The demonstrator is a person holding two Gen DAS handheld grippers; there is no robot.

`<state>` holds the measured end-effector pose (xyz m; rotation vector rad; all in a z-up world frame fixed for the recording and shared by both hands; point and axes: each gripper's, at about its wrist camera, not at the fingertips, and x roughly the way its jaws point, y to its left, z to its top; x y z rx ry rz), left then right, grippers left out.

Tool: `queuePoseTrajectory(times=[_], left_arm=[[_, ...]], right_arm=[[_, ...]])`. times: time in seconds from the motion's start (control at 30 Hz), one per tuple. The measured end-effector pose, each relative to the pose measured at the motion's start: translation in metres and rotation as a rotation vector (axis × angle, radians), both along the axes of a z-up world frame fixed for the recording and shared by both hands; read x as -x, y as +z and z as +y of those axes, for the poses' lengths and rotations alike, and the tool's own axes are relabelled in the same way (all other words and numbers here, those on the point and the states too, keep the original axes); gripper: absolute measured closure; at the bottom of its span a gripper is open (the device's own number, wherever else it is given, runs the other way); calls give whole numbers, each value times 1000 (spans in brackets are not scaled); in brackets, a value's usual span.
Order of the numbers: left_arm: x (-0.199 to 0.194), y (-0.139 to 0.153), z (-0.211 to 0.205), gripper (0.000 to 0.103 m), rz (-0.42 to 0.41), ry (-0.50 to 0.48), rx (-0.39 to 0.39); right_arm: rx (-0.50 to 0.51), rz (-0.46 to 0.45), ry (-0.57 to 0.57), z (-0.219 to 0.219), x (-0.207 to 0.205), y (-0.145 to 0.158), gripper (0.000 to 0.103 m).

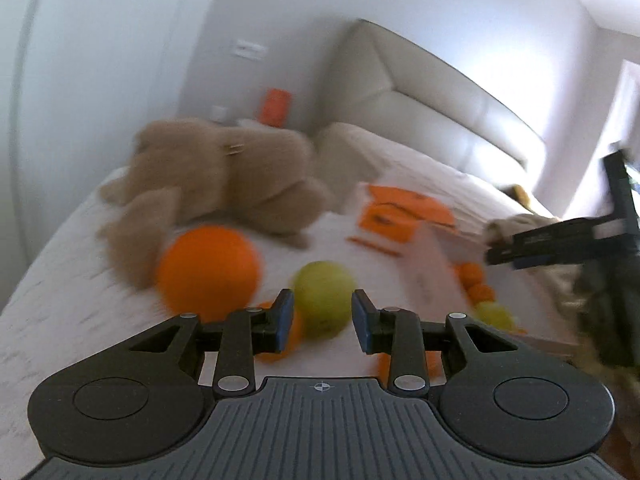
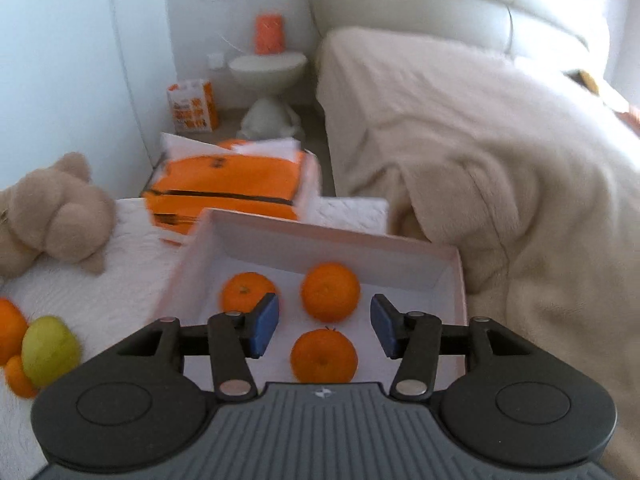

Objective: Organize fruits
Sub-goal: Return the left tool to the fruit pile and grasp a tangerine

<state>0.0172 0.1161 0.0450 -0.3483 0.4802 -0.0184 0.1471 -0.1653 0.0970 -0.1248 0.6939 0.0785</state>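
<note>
My left gripper (image 1: 324, 322) is open over the white bedspread, and a green apple (image 1: 324, 300) lies just beyond its tips, untouched. A big orange (image 1: 208, 268) sits to the apple's left, and a small orange (image 1: 294, 336) is partly hidden behind the left finger. My right gripper (image 2: 324, 330) is open and empty above a shallow white box (image 2: 320, 232). Three oranges (image 2: 330, 292) lie in that box, one of them (image 2: 324, 356) right under the gap between the pads. The same apple (image 2: 50, 350) shows at the left edge of the right wrist view.
A beige teddy bear (image 1: 224, 176) lies behind the loose fruit. An orange-and-white paper bag (image 2: 228, 188) rests past the box. A beige blanket (image 2: 500, 160) is heaped to the right of the box. A round bedside table (image 2: 268, 68) stands by the wall.
</note>
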Motion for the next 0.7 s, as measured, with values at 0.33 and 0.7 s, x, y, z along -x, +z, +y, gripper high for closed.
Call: queuePoseTrajectory(times=[0.33,0.7], left_arm=[[18,-28,55,68,-92,265,161],[9,-30,34,68,-65,143,94]], right_arm=[[27,-26,322,96,82,-18,51],[69,-122,303,127,110,-81,50]])
